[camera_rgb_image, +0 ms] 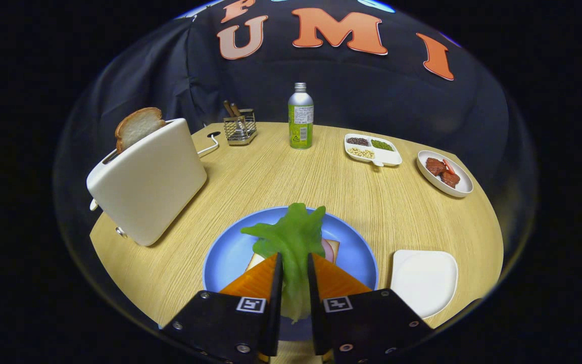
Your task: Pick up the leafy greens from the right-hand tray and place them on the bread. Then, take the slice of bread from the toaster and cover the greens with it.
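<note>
Over the plate: hand-held two-finger gripper [295,268] hangs above the round blue plate [356,253], fingers [277,283] pinched in on the leaf from both sides, leaf filling the gap btwn them.
Greens: floppy bright-green lettuce leaf [293,237], long axis running straight ahead along the fingers; frilly wide end points fwd toward the bottle, paler stalk end hangs back btwn the finger bases.
Bread on plate: pale slice of bread [255,261] w/ a pink round slice of meat [327,248] on it, lying under the leaf and mostly hidden; can't tell if leaf touches it.
Toaster: cream-white boxy toaster [147,182] left of plate, tilted look from the lens; brown-crusted bread slice [138,126] stands upright out of its slot.
Right tray: white rounded-square tray [424,280] just right of plate.
Surface: round light-wood table [250,177], grain running across.
Far side: green-and-silver metal bottle [300,117] upright at centre; wire mesh holder [240,127] w/ brown sticks to its left; white divided dish [373,149] of beans/seeds to its right; white oval dish [445,173] w/ reddish-brown chunks further right.
Room: black cloth wall [397,101] behind table.
</note>
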